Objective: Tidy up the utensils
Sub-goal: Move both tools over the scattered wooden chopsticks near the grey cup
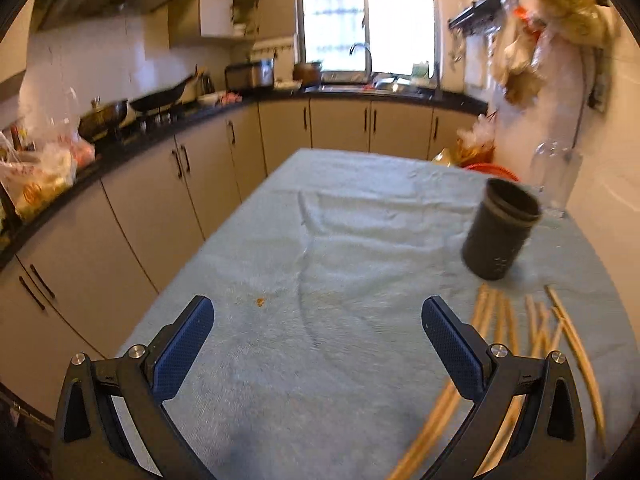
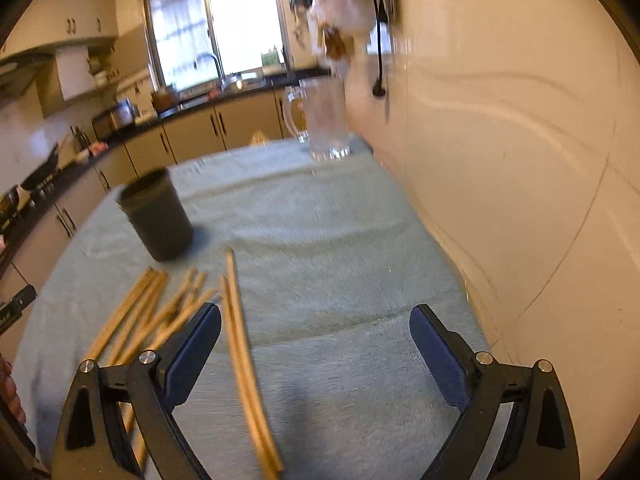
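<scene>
The chopsticks [image 2: 160, 312] are pale wooden sticks lying loose and unaligned on the tabletop [image 2: 328, 240], which is covered with a light blue cloth. Beyond them stands a dark grey cylindrical holder [image 2: 156, 216], upright and open at the top, with nothing visible inside.

In my right wrist view, one pair of chopsticks [image 2: 244, 360] lies apart from the rest, running lengthwise between the fingers of the right gripper [image 2: 316, 336], close to the left finger. The remaining sticks fan out left of that finger, some passing beneath it. This view also shows a clear glass mug [image 2: 320, 120] at the far end of the tabletop by the wall.

In my left wrist view, the chopsticks [image 1: 532, 332] lie to the right of the left gripper [image 1: 318, 328], several passing under its right finger; the holder [image 1: 500, 228] stands ahead and to the right. Only bare cloth lies between these fingers.

Both grippers are spread wide and hold nothing.
</scene>
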Demonstrator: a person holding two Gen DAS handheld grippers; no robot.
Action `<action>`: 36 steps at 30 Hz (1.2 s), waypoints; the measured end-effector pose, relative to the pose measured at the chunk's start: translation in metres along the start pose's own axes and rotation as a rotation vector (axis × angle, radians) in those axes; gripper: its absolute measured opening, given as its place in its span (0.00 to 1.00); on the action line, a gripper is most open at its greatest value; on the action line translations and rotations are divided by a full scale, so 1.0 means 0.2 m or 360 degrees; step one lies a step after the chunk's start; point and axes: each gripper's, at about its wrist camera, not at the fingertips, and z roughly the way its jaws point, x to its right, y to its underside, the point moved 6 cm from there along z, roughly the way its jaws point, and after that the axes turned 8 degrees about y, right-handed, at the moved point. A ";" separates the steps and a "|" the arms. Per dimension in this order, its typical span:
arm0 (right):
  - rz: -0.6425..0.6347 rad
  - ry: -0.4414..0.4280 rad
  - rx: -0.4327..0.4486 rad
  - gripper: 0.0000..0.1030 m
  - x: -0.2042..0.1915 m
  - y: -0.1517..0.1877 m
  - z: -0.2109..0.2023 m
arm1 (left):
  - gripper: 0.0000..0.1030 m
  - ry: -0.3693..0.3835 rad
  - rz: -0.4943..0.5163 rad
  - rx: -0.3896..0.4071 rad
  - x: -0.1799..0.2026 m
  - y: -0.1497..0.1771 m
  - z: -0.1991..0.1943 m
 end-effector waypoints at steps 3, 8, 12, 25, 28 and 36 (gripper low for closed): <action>0.0003 -0.0010 0.0076 0.95 -0.03 -0.02 -0.08 | 1.00 0.0019 0.0024 0.0042 0.04 -0.01 -0.10; -0.0026 -0.0011 0.0154 0.95 -0.06 -0.02 -0.20 | 1.00 0.0077 0.0042 0.0086 0.10 0.00 -0.24; -0.0038 -0.0021 0.0195 0.95 -0.07 -0.02 -0.28 | 1.00 0.0109 0.0051 0.0118 0.12 0.00 -0.33; -0.0053 -0.0045 0.0350 0.95 -0.12 0.01 -0.48 | 1.00 0.0140 0.0065 0.0223 0.14 0.03 -0.55; -0.0045 -0.0054 0.0365 0.95 -0.11 0.02 -0.51 | 1.00 0.0147 0.0065 0.0232 0.15 0.03 -0.58; -0.0028 -0.0055 0.0377 0.95 -0.08 0.05 -0.54 | 1.00 0.0152 0.0081 0.0254 0.17 0.05 -0.63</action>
